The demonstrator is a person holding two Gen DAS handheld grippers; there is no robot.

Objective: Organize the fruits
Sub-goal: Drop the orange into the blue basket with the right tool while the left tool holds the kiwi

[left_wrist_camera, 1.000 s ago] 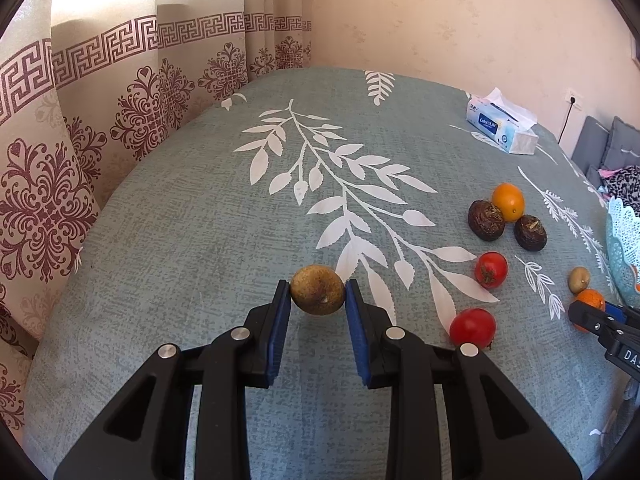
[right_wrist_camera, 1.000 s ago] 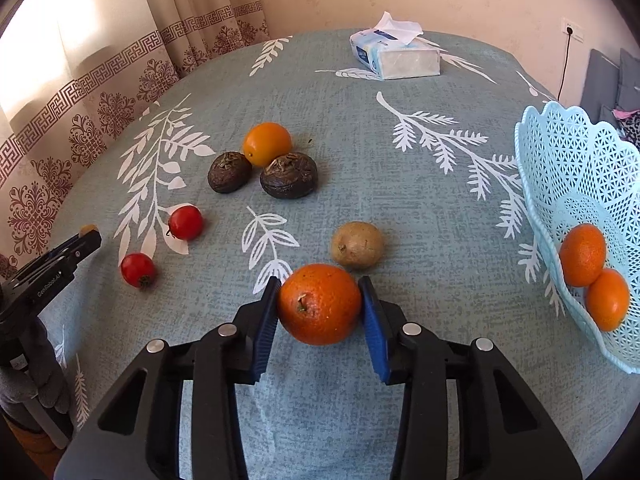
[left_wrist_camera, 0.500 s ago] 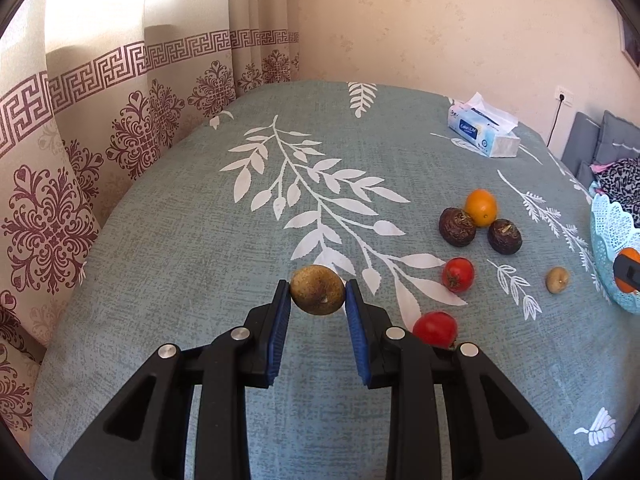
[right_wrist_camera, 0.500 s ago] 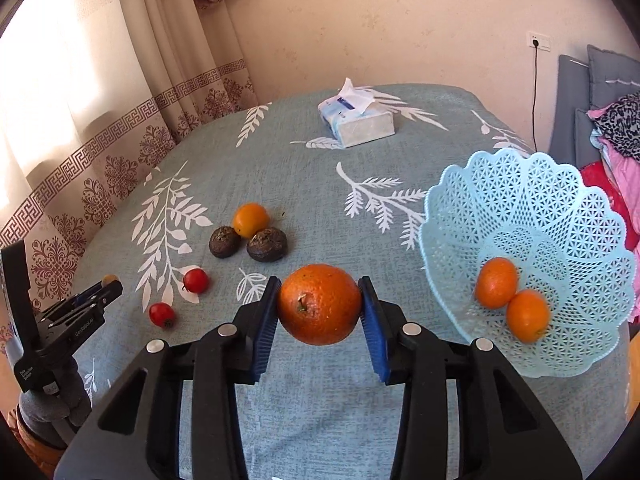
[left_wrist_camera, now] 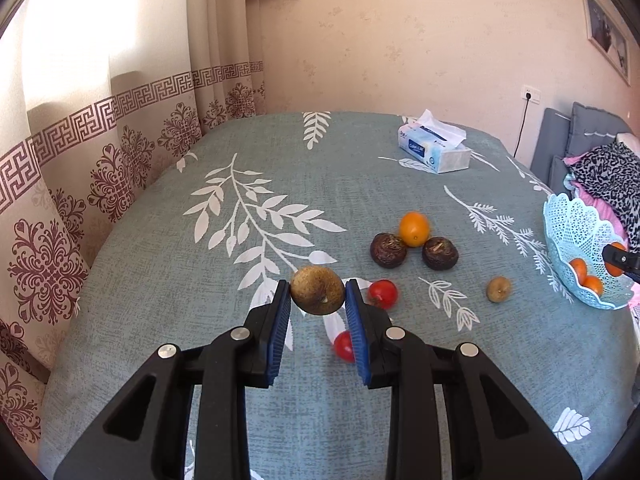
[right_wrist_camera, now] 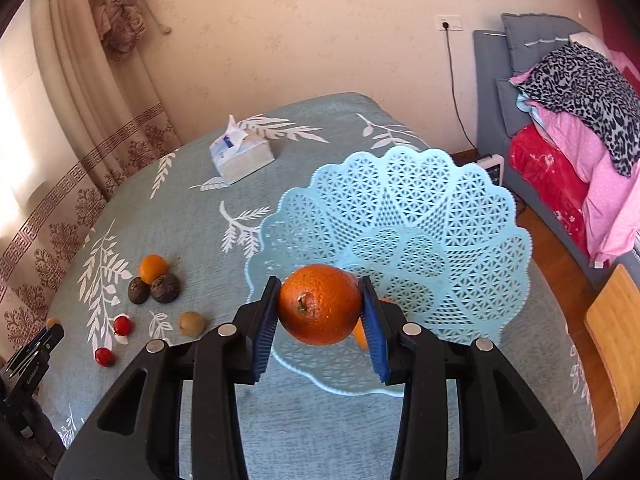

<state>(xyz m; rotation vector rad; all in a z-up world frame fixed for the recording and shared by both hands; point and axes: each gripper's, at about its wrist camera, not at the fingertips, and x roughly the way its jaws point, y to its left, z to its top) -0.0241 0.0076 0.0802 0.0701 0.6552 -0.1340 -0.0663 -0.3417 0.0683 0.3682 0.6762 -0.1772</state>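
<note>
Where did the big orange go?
In the right wrist view, the big round orange is squeezed in the right tool, held up over the near rim of the pale blue lacy plastic basket.

From my right wrist view, a plain cream wall [right_wrist_camera: 320,40] fills twelve o'clock, with a socket [right_wrist_camera: 450,23] and a black cord [right_wrist_camera: 456,92] hanging from it. At ten o'clock a patterned curtain [right_wrist_camera: 80,100] is tied back, sunlight glowing through it. At two o'clock a grey sofa [right_wrist_camera: 528,40] holds piled pink and red bedding [right_wrist_camera: 568,160] under a leopard-print cloth [right_wrist_camera: 592,88]. Wood floor [right_wrist_camera: 568,292] shows at three o'clock. In my left view a framed picture [left_wrist_camera: 606,36] hangs at one o'clock.
</note>
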